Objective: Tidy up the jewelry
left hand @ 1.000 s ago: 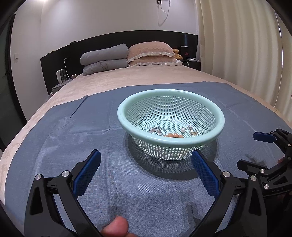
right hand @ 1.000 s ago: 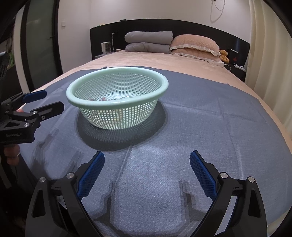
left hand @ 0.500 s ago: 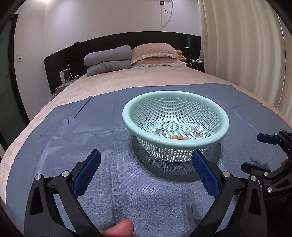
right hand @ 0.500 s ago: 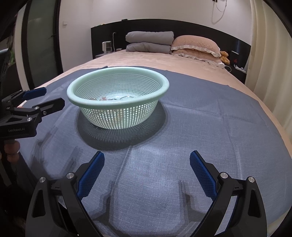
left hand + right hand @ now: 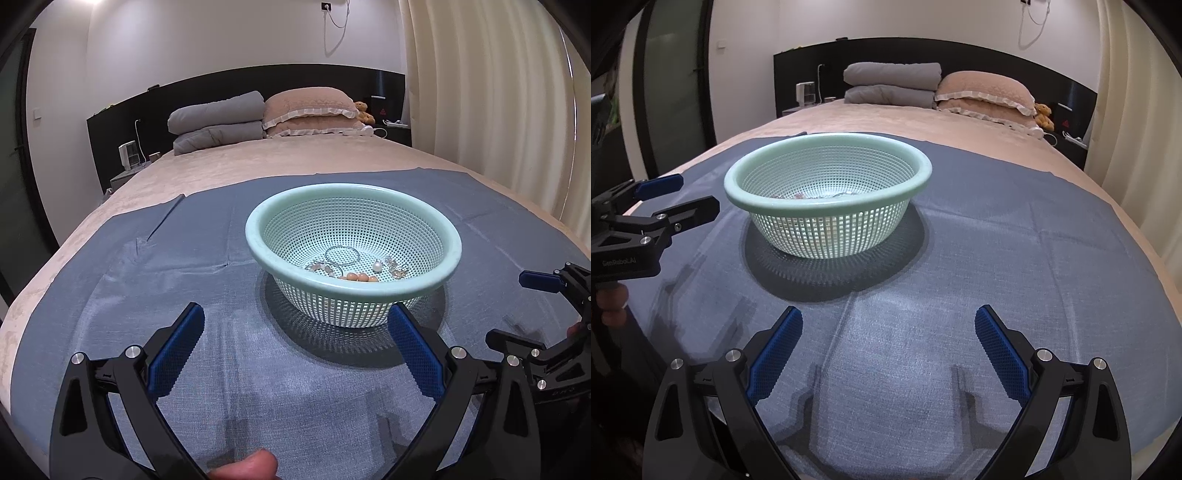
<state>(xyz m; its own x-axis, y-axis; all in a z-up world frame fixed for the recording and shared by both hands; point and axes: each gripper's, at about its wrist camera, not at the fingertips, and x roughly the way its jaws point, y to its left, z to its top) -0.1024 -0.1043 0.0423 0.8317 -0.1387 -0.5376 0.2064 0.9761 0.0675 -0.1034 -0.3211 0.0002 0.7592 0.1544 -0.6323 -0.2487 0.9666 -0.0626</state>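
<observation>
Both tools (image 5: pixel 295 325) (image 5: pixel 888 325) gape wide, empty, before the round perforated plastic basket (image 5: pixel 436 236).

Both units I ran were matte black plastic. The left gripper (image 5: pixel 293 339) carried long blue cross-hatched pads (image 5: pixel 177 349) on angular arms with triangular cut-outs and silver screw heads. The right gripper (image 5: pixel 888 345) matched it. Seen from the right wrist camera, the left body bore faint "GenRobot.AI" lettering (image 5: pixel 618 263).
</observation>
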